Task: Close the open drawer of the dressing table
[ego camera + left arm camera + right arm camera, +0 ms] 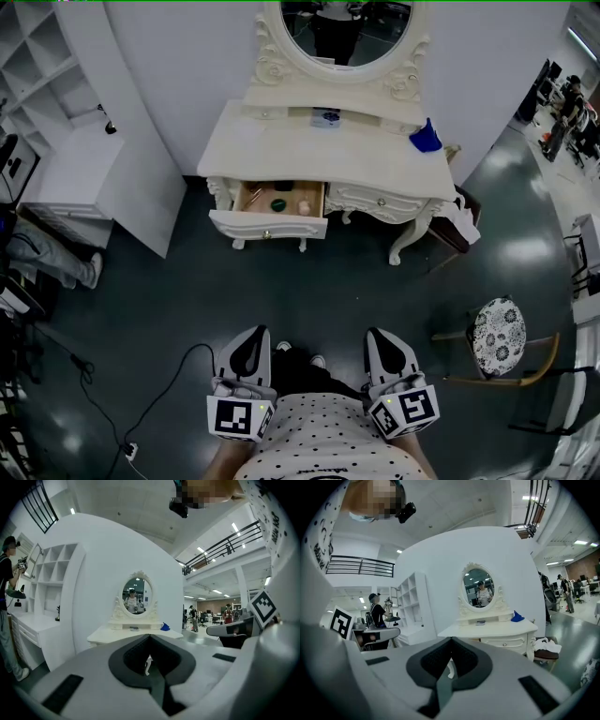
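Dark grey glossy floor [169, 309] spread below me and ran to a white curved wall [187, 56]. A tall white open shelving unit [37, 56] stood at the far left of that wall.

Against the wall stood the cream-white carved desk [281, 141] with curled legs, and an oval mirror in a scrolled frame [347, 28] rose from its back edge. To the right of the desk, out on the floor, stood a round stool with a black-and-white flowered seat [497, 336]. A thin black cable [178, 366] trailed over the floor at lower left.

I held my left gripper [255, 331] and my right gripper [377, 334] low and close to my body, side by side and both aimed toward the desk. They were well apart from it, with bare floor between. The left gripper's dark fingers [136, 656] were together with nothing between them. The right gripper's dark fingers [436, 660] were together too, and empty.

The desk's left-hand drawer [267, 225] stood pulled out toward me, showing its light wooden inside, while the right-hand drawer with a small round knob [380, 200] beside it sat flush. A small dark green round thing [278, 204] lay in the open drawer among a few other bits too small to make out. A crumpled blue thing [425, 139] rested on the desk top near its right rear corner.
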A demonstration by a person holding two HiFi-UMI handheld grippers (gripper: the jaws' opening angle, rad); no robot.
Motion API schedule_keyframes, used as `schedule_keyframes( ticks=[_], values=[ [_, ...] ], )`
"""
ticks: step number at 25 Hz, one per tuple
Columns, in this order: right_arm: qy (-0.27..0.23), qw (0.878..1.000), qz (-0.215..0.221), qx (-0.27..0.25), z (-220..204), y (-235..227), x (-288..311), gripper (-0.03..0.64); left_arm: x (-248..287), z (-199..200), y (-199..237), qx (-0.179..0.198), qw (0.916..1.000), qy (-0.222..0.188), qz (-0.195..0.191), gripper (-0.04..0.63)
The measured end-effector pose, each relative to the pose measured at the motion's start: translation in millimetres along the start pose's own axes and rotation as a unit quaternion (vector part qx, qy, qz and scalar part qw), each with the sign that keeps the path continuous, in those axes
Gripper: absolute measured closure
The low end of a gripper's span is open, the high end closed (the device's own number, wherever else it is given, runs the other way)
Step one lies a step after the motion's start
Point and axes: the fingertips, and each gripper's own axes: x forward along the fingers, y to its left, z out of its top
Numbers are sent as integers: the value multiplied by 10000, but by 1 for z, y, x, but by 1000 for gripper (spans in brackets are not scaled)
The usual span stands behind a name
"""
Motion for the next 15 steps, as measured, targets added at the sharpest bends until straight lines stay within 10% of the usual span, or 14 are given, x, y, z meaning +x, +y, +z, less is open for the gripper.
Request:
schedule_keyframes(
  ticks=[15],
  values=[
    [-46, 9998, -168, 70, 25, -13, 71, 609, 65, 33, 66, -27, 9997, -205, 104, 584]
  ],
)
